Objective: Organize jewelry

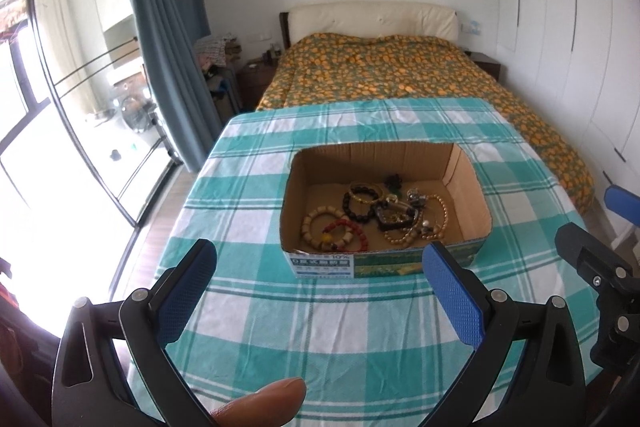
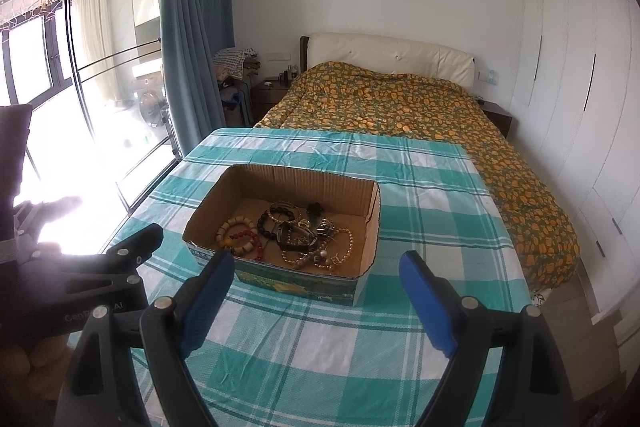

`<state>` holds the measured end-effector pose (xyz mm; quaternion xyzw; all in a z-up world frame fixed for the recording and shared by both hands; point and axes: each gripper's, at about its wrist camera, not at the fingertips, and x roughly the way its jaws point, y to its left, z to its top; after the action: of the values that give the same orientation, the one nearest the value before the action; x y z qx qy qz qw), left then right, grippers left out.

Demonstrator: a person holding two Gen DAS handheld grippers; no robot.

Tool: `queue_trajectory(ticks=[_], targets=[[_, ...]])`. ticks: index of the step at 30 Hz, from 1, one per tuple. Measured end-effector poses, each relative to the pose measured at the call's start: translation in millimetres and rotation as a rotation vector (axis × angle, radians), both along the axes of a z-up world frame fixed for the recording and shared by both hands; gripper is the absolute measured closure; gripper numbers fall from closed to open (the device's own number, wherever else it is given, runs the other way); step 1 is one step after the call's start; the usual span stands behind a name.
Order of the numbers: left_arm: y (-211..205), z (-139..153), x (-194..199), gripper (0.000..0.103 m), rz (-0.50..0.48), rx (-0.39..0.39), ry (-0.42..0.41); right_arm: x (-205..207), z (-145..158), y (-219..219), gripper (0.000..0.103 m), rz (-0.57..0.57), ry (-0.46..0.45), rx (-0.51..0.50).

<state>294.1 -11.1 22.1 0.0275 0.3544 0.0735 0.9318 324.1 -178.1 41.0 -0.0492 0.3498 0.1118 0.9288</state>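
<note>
Item: cardboard box, open-topped, on my table with its teal check cloth. Contents: jewelry, a tangled heap of bead bracelets and pearl strands on the box floor. My left tongs: spread wide, empty, short of the box. My right tongs: likewise spread, empty. Behind: bed.

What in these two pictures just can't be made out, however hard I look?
- The jewelry in the cardboard box: both views show a tangle, so the number of pieces is unclear; the box's near wall hides the closest ones.
- Printing on the box front, left view: too small to read.
- Nightstand items, right view: too small.
- Outside the window: washed out by glare.
- Table edge nearest us: hidden behind each hand-held gripper.
</note>
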Motion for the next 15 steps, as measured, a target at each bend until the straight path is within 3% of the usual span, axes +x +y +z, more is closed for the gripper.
queue_trajectory(ticks=[15], targets=[[4.5, 11.0, -8.1, 0.0, 0.005, -0.014, -0.017, -6.1, 5.1, 5.4, 0.017, 0.023, -0.013, 0.01]])
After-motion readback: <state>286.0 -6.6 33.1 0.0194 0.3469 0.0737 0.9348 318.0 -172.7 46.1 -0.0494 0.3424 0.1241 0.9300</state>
